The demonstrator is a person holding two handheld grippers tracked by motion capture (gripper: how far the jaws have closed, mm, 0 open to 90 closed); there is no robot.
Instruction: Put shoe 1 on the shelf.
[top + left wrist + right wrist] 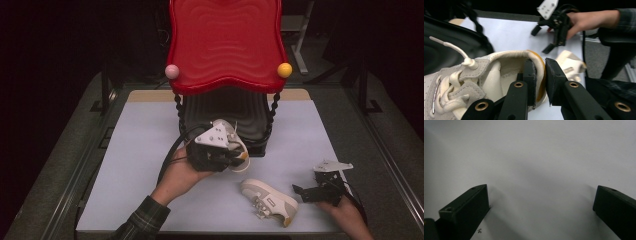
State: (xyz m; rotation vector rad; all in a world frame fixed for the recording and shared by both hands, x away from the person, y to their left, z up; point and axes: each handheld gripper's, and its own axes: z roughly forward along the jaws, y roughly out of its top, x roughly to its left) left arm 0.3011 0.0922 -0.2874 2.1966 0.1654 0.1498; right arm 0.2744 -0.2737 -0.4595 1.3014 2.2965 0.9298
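— Between the left tool's (539, 82) clenched jaws sits the heel collar of one cream lace-up sneaker (474, 82), raised beside the black lower shelf (225, 112); shelving it looks next.

— Second cream sneaker (269, 200) lies on the pale tabletop (140, 150); right tool (312, 190) spread, empty; two shoes, two tools.

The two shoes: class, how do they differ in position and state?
The held shoe is clamped at its heel collar by the left hand-held gripper, at the black lower shelf; the other shoe lies free on the white table. The right hand-held gripper beside it is open, gripping nothing. Both are off-white lace-ups with tan heel trim.
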